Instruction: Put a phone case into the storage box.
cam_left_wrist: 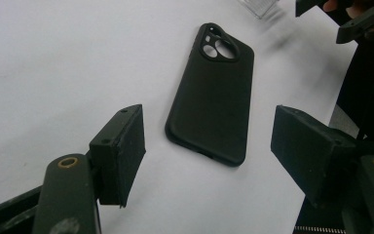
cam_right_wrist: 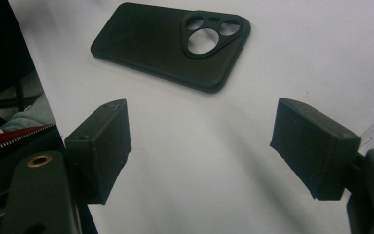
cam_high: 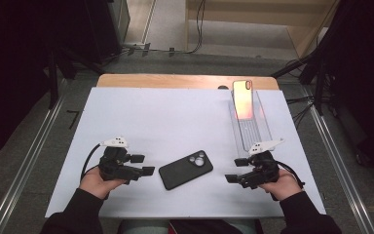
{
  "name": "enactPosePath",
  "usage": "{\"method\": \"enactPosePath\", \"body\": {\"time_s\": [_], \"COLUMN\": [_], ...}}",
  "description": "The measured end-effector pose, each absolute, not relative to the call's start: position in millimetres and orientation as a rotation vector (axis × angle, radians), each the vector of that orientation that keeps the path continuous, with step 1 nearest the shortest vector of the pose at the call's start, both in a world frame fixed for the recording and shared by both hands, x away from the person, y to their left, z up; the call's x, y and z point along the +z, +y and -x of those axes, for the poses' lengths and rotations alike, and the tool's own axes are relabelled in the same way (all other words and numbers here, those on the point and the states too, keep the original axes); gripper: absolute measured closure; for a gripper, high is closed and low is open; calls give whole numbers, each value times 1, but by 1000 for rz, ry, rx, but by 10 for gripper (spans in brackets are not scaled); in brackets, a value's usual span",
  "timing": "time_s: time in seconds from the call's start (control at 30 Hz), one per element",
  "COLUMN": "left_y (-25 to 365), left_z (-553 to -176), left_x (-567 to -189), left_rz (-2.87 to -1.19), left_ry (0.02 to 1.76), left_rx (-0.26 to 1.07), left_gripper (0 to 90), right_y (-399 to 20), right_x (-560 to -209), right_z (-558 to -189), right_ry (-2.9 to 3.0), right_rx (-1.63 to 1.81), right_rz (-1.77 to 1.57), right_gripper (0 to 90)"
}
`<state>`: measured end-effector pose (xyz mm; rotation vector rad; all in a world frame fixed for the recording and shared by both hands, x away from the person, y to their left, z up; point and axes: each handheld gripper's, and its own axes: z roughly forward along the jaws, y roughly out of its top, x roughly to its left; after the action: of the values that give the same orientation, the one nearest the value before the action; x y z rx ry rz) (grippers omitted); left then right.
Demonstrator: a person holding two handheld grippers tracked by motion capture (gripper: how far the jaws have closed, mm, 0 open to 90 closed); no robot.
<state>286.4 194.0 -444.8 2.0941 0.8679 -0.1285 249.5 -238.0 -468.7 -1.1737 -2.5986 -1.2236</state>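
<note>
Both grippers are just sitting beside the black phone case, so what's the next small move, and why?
Probably slide the left gripper toward the black phone case and straddle its near end. The case lies flat between both grippers, untouched, and the left fingers stand open, nearly lined up with it.

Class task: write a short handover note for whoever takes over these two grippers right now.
Left gripper: jaws open, empty, resting left of the black phone case.
Right gripper: jaws open, empty, right of the case.
The case lies flat, camera cutout up, on the white table, between the grippers and untouched. A phone leans in the clear stand at the far right.
Done: nothing gripped yet.
Left: probably pick up the case.
</note>
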Motion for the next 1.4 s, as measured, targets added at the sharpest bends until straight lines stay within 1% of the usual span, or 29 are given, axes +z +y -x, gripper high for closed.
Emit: {"method": "enactPosePath", "body": {"time_s": [0.17, 0.27, 0.4, 0.43, 0.6, 0.73, 0.93, 1.4], "left_y": [189, 184, 174, 170, 160, 152, 140, 103], "left_z": [-286, -287, -291, -292, -293, -296, -299, -312], "left_x": [-440, -438, -439, -438, -436, -434, -432, -436], "left_rz": [-2098, -2090, -2100, -2102, -2112, -2115, -2144, -2164], "left_ry": [781, 723, 687, 675, 643, 631, 601, 569], "left_rx": [-110, -130, -218, -223, -191, -203, -180, -181], "left_gripper": [282, 202, 11, 2, 9, 47, 63, 64], "right_y": [-238, -238, -238, -238, -239, -240, -239, -239], "right_x": [-469, -470, -471, -471, -471, -470, -470, -470], "right_z": [-250, -250, -250, -250, -250, -250, -250, -249], "right_ry": [-2602, -2596, -2595, -2597, -2598, -2591, -2587, -2601], "right_rx": [-1213, -1214, -1209, -1208, -1218, -1221, -1228, -1221], "right_rz": [1177, 1177, 1177, 1177, 1182, 1193, 1180, 1188], "right_gripper": [204, 203, 203, 203, 202, 202, 199, 199]}}
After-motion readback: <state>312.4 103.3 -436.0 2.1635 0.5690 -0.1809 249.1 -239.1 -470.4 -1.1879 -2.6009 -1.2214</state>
